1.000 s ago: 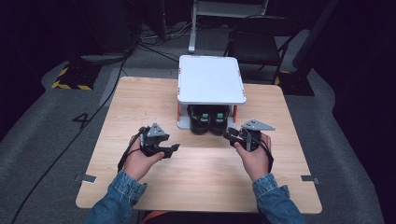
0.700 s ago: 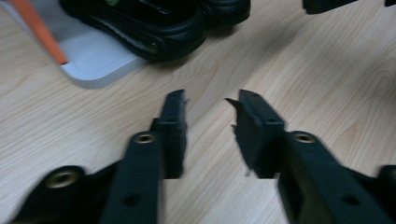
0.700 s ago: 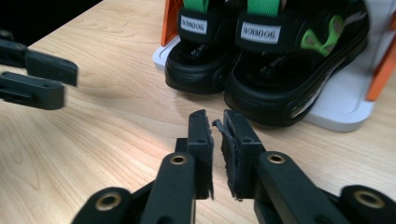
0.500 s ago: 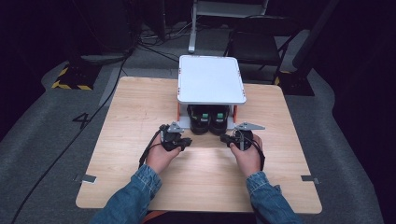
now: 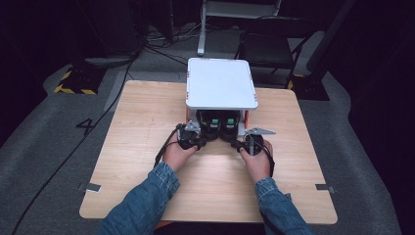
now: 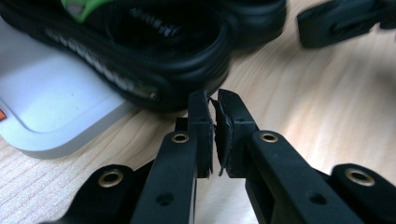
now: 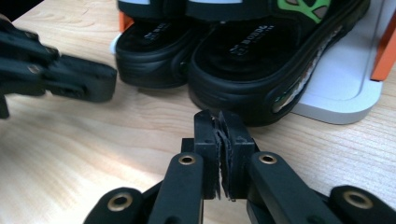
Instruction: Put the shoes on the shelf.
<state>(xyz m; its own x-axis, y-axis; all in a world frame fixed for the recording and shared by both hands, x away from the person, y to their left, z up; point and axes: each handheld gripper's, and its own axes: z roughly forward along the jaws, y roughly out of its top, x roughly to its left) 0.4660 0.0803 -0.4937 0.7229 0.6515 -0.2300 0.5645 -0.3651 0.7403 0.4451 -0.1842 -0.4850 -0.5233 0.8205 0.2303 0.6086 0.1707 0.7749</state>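
A pair of black sandals sits heels-out on the lower white shelf of a small rack, under its white top plate. My left gripper rests low on the wooden table, shut with nothing between its pads. Its tips are just short of the left sandal's heel. My right gripper is also shut and empty. In the right gripper view its tips point at the right sandal's heel, a small gap away. The left gripper lies at that view's left.
The rack has orange corner posts and stands at the table's far middle. Green and grey markings show on the sandal straps. A dark chair and cables are on the floor beyond the table.
Both hands moved forward and inward toward the sandals, the left one farther. They sank closer to the tabletop. Both grippers now sit right before the rack's lower shelf.
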